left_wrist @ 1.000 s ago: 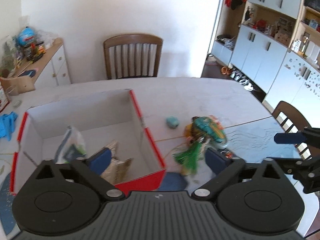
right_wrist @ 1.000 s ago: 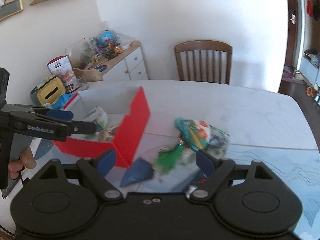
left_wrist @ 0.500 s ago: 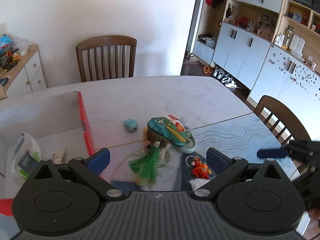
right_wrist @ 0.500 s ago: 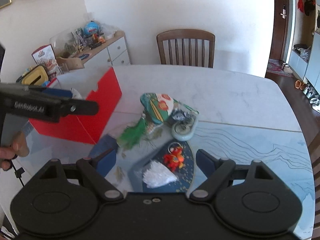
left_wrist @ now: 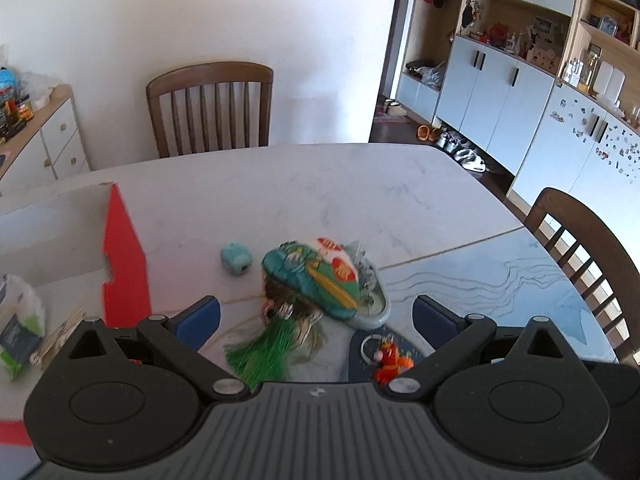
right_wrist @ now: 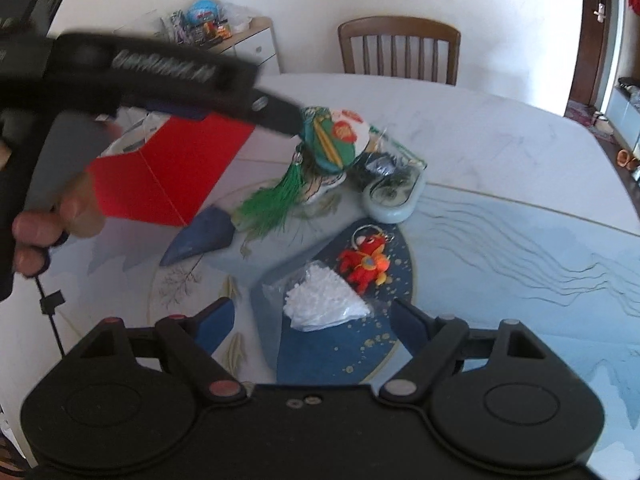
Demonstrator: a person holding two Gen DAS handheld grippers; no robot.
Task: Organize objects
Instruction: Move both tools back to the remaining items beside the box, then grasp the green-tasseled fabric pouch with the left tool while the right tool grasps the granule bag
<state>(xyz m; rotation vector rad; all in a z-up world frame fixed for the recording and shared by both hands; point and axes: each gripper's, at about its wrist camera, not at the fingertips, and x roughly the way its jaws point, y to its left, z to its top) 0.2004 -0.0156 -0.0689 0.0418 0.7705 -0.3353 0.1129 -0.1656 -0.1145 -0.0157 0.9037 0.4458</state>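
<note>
A red and white box (left_wrist: pixel 120 256) stands at the table's left, with a packet (left_wrist: pixel 20 320) inside. Loose items lie beside it: a teal pouch (left_wrist: pixel 312 276) with a green tassel (left_wrist: pixel 264 348), a small teal bead (left_wrist: pixel 237 259), a pale dish (right_wrist: pixel 394 196), a red plush keychain (right_wrist: pixel 366 264) and a white bag (right_wrist: pixel 324 300). My left gripper (left_wrist: pixel 316 316) is open above the tassel and pouch. It also shows in the right wrist view (right_wrist: pixel 168 76). My right gripper (right_wrist: pixel 312 320) is open just short of the white bag.
A dark blue cone-shaped piece (right_wrist: pixel 202 236) lies by the box (right_wrist: pixel 172 172). Wooden chairs stand at the far side (left_wrist: pixel 210 108) and the right (left_wrist: pixel 580 248) of the table. A sideboard (left_wrist: pixel 36 140) with clutter is at the left, cabinets (left_wrist: pixel 520 92) at the right.
Both grippers have swung right, away from the box and over the loose items. The left gripper now reaches across the right wrist view, close above the pouch.
</note>
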